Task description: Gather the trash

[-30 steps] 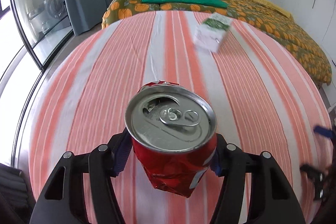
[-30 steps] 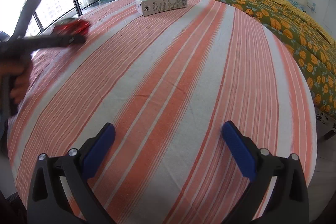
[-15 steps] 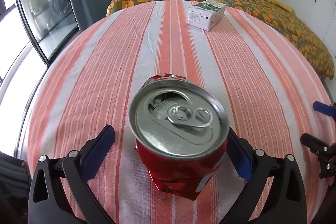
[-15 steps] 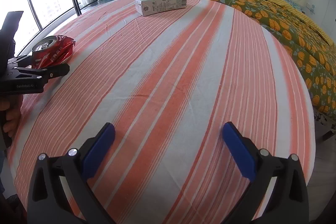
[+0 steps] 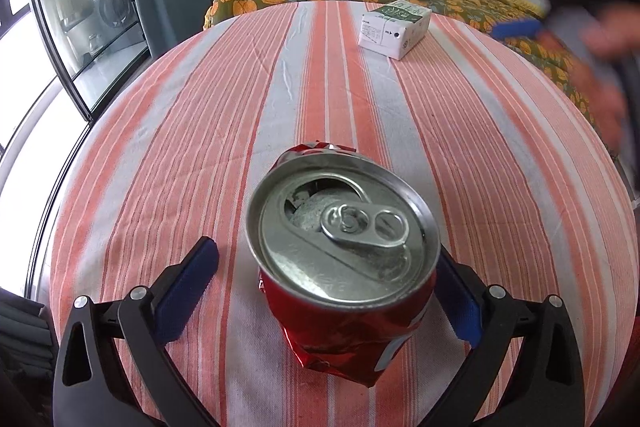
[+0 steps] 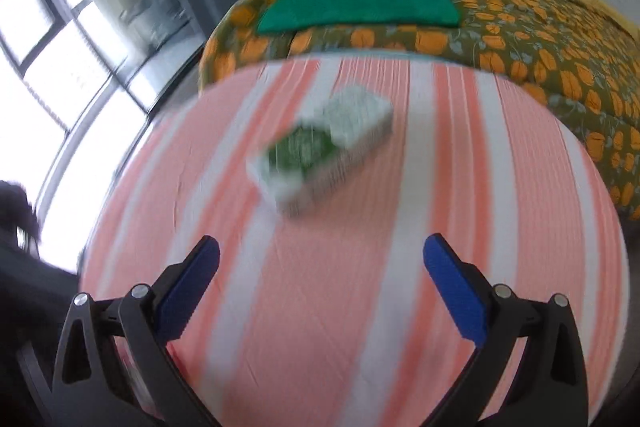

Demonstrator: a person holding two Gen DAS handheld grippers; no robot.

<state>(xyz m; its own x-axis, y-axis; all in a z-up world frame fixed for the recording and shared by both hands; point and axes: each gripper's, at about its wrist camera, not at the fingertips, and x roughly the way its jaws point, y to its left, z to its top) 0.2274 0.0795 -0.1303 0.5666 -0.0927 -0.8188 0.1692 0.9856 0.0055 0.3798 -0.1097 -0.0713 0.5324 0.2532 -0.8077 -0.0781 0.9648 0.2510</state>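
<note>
Our left gripper [image 5: 326,267] gapes around the crushed red can [image 5: 344,259]; our right gripper [image 6: 322,267] gapes empty, blurred carton [image 6: 320,151] at 12 o'clock.

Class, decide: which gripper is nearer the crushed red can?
Left. The left gripper straddles the red can, jaws open; the right gripper is across the table by the carton.

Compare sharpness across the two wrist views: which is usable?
Left wrist: crushed red can and carton sharp, only the right gripper smears at upper right. Right wrist: motion blur throughout, carton print unreadable; window side blown out.
</note>
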